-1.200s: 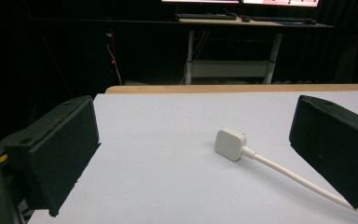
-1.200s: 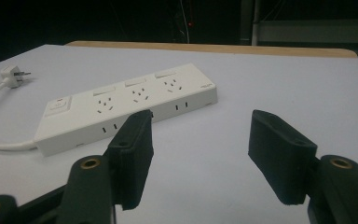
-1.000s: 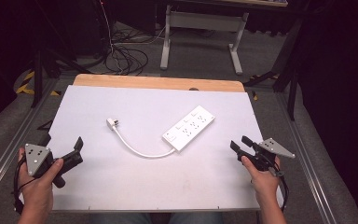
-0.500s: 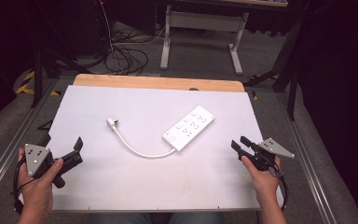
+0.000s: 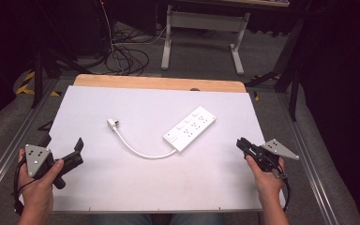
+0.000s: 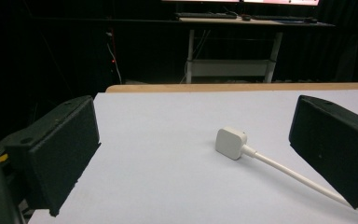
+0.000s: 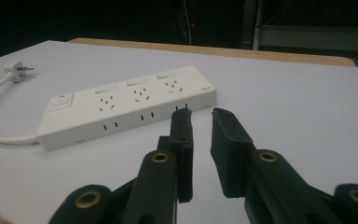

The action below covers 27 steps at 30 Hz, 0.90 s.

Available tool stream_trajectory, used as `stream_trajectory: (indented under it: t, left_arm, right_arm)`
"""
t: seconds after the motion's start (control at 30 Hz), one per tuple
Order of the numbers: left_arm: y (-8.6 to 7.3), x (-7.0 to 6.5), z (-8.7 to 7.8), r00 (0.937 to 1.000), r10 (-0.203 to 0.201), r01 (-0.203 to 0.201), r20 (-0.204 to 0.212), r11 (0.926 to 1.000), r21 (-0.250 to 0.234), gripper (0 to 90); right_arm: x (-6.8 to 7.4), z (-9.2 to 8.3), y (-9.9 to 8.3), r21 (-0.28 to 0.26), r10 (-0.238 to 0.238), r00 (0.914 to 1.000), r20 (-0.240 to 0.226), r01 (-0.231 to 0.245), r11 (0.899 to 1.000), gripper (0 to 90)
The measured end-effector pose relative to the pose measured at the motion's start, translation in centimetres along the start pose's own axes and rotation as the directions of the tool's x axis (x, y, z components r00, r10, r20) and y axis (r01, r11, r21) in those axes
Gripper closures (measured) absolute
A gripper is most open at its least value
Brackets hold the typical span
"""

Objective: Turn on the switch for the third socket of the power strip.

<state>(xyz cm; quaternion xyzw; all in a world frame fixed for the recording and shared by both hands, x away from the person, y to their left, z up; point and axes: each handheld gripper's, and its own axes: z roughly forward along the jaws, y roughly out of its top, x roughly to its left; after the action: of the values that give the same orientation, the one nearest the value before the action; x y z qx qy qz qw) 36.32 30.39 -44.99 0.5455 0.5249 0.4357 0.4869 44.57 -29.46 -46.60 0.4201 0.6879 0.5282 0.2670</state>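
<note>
White power strip between claws

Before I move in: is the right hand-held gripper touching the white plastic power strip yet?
Apart. The high view shows bare white table between the right hand-held gripper and the white plastic power strip.

Our left hand rests at the near left corner of the table, wrapped around the left gripper, whose grey three-cornered plate faces up. Its jaws stand wide apart, pointing toward the far right, with nothing pressed between them; in the left gripper view the two black pads sit at either side, well apart. Our right hand lies by the near right edge and holds the right gripper, aimed toward the far left. Its jaws have just been closing and now leave a narrow gap, with nothing between the fingers.
</note>
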Motion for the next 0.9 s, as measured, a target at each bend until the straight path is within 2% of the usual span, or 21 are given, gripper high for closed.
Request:
stream_trajectory:
  t: [0.4, 0.9]
  left_arm:
    - [-0.01, 0.01, -0.02, 1.0, -0.005, 0.005, -0.002, 1.0, 0.0, 2.2]
    - [-0.02, -0.05, -0.01, 1.0, 0.001, -0.001, -0.003, 1.0, 0.0, 2.2]
  right_arm:
    - [0.02, -0.23, 0.04, -0.007, -0.017, 0.9997, 0.019, 0.018, 1.0, 89.8]
    - [0.15, 0.07, 0.27, 0.016, -0.027, 0.9994, 0.022, 0.027, 1.0, 90.0]
